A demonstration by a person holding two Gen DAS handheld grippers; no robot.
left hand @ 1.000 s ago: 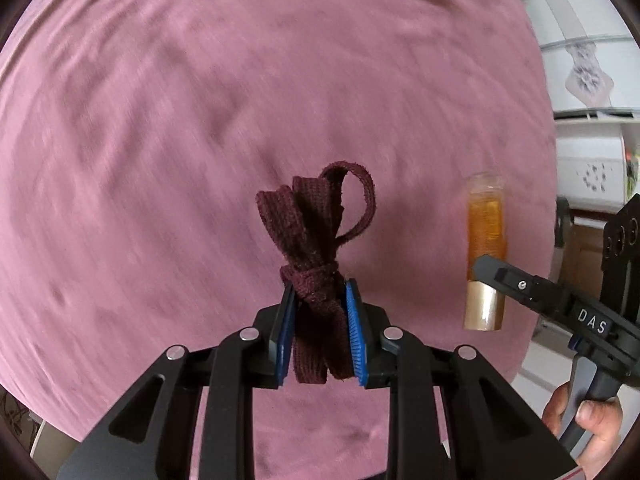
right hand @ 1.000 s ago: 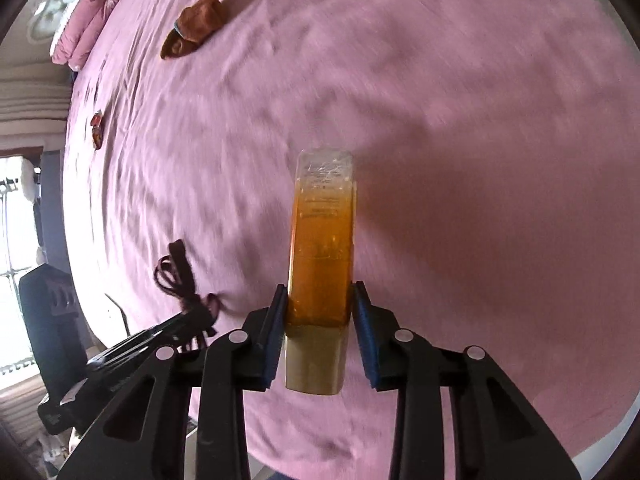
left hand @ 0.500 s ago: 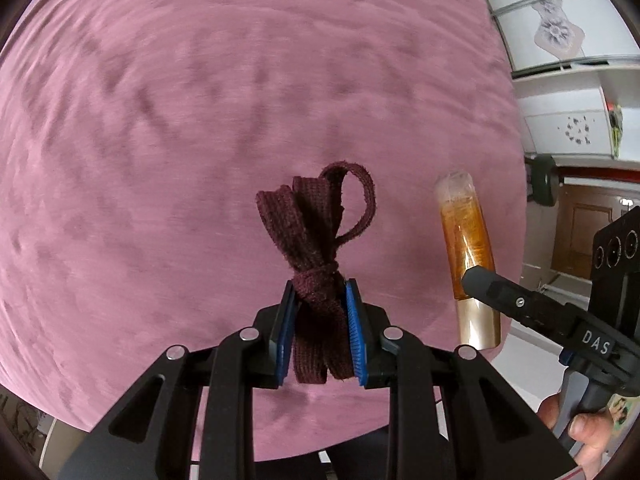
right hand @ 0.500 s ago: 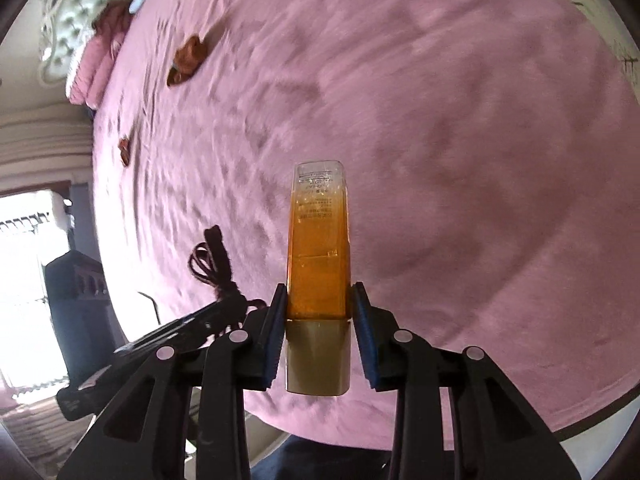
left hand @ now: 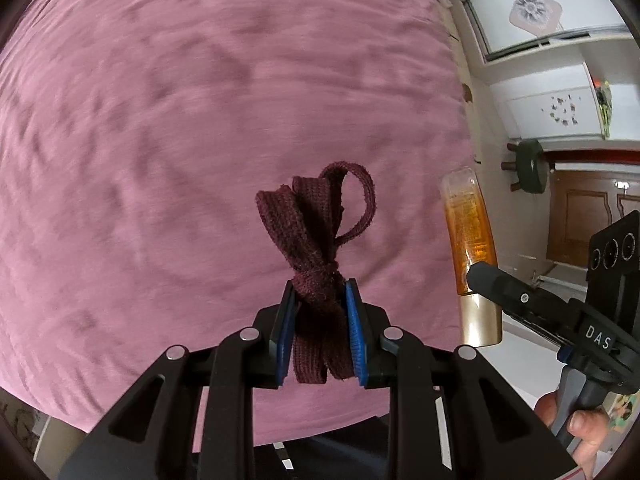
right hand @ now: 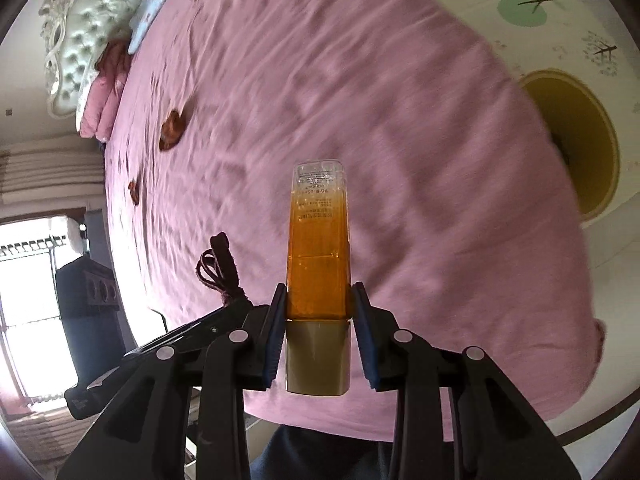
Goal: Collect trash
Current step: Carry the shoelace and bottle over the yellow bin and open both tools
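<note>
The lace (left hand: 316, 248), a dark maroon knitted strip knotted into a bundle, sits clamped between the blue pads of the left gripper (left hand: 319, 312); its knot is level with the pad tips, its loops stand up past them, and one loose loop curls to the right. It hangs in the air above the pink bedspread (left hand: 180, 140), touching nothing but the pads. The bottle (right hand: 319, 248), clear with amber liquid and a gold cap, is clenched by the right gripper (right hand: 319, 332), the pads pressing where the amber body meets the cap, cap toward the camera and the clear base pointing away. It too is held off the bed. The two grippers are side by side near the bed's near edge: the left wrist view shows the bottle at right in the right gripper's black jaw, with a hand (left hand: 576, 428) on its handle below, and the right wrist view shows the lace at left at the tip of the left gripper. Farther up the bedspread lie two small brown scraps (right hand: 173, 130), well apart from both grippers, and beyond them pink pillows (right hand: 102, 108) against a tufted pale headboard (right hand: 86, 24). A yellow round bin (right hand: 576, 148) stands on the floor past the bed's right edge. The bedspread looks smeared by blur in both views.
</note>
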